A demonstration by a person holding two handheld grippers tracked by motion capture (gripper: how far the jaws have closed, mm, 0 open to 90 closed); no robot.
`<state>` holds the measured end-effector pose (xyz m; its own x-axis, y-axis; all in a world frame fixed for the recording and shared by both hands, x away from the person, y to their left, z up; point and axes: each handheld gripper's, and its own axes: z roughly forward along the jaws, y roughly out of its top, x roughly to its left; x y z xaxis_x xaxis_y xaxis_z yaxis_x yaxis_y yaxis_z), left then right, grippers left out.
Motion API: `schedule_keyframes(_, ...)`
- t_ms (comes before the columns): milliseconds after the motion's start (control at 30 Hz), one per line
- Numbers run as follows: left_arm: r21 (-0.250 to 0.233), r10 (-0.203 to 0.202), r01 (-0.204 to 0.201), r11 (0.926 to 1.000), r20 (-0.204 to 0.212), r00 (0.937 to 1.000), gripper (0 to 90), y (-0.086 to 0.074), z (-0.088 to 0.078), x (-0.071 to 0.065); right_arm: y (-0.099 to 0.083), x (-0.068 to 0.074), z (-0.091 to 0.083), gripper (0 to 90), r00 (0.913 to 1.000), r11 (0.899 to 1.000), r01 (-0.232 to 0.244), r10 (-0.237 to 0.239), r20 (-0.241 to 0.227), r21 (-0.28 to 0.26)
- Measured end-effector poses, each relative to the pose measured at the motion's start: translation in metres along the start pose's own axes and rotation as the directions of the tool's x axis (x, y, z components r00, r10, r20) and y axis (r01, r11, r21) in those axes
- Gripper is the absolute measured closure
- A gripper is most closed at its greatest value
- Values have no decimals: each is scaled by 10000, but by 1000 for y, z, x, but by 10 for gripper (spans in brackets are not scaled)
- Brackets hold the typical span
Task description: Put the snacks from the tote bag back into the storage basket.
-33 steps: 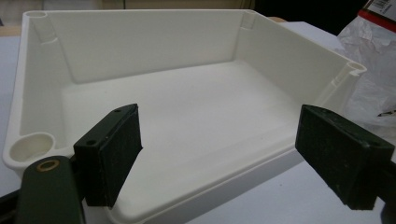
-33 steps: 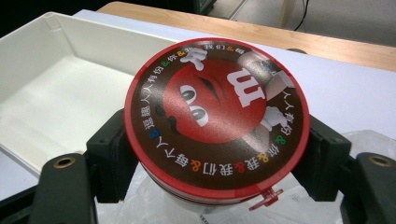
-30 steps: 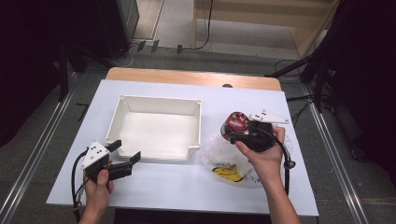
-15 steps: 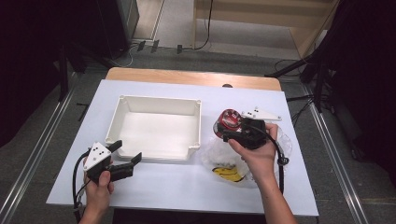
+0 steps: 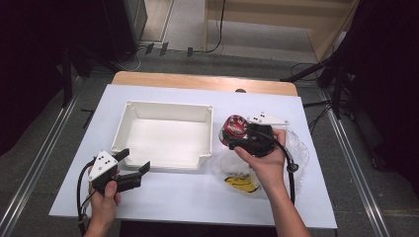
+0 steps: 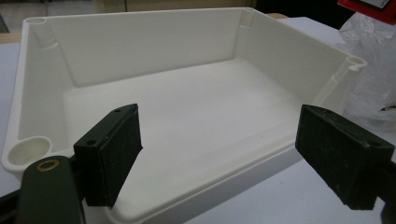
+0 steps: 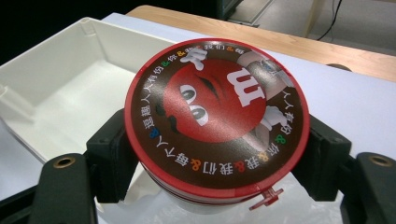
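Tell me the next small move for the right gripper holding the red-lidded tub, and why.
Probably carry it a little further toward the white bin and over its near wall. The right gripper is shut on the red-lidded tub, held above the table beside the bin's corner, near the plastic bag. The bin is empty, and the left gripper waits open at its front.

High view overhead, far; gripper views close; all share white tray [image 5: 165,136].
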<state>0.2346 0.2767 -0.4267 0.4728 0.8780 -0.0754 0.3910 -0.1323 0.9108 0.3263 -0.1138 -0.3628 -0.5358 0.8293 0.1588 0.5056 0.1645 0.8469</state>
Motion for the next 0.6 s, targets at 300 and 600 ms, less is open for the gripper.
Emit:
schedule_keyframes(300, -25, -22, 22, 10000, -67, 10000, 148, -1, -2, 2, 5, 8, 10, 258, 9986, 9997, 207, -211, -485, -89)
schedule_keyframes(600, 37, 75, -75, 10000, -121, 9999, 148, -2, -2, 1, 7, 19, 19, 258, 9965, 9992, 389, -393, -735, -59)
